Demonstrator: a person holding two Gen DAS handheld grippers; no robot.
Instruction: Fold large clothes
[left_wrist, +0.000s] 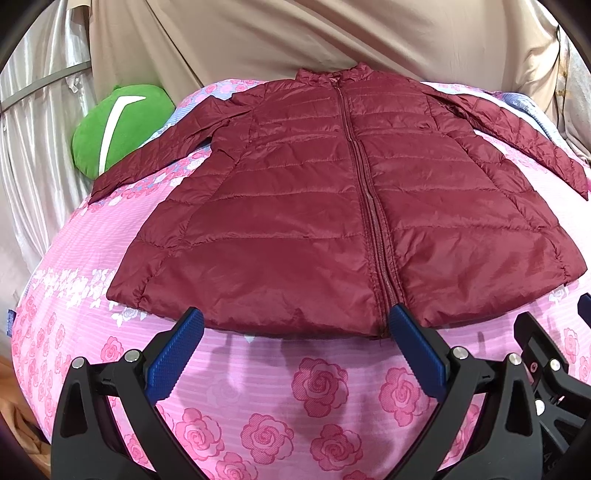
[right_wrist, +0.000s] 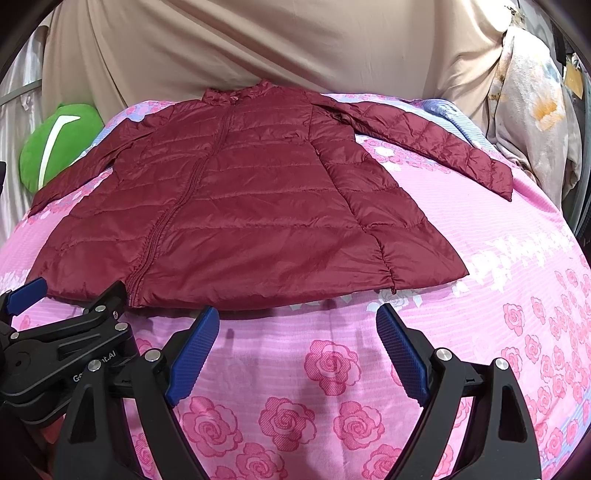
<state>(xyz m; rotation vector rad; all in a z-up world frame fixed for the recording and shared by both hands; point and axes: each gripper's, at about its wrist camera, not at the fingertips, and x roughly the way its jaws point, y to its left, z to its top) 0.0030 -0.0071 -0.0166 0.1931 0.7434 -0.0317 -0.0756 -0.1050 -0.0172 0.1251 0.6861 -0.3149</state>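
A maroon quilted puffer jacket (left_wrist: 332, 192) lies flat and zipped on a pink rose-print bedspread (left_wrist: 266, 398), collar far, hem near, both sleeves spread out. It also shows in the right wrist view (right_wrist: 236, 206). My left gripper (left_wrist: 295, 317) is open and empty, its blue pads just at the hem near the zipper's bottom end. My right gripper (right_wrist: 297, 314) is open and empty, just short of the hem's right half, over the bedspread (right_wrist: 332, 369). The left gripper's body (right_wrist: 66, 343) shows at the right view's lower left.
A green plush pillow (left_wrist: 118, 125) lies at the bed's far left by the left sleeve. Beige draped cloth (left_wrist: 295, 33) hangs behind the bed. A floral cloth (right_wrist: 532, 122) hangs at the far right. The bedspread curves down at both sides.
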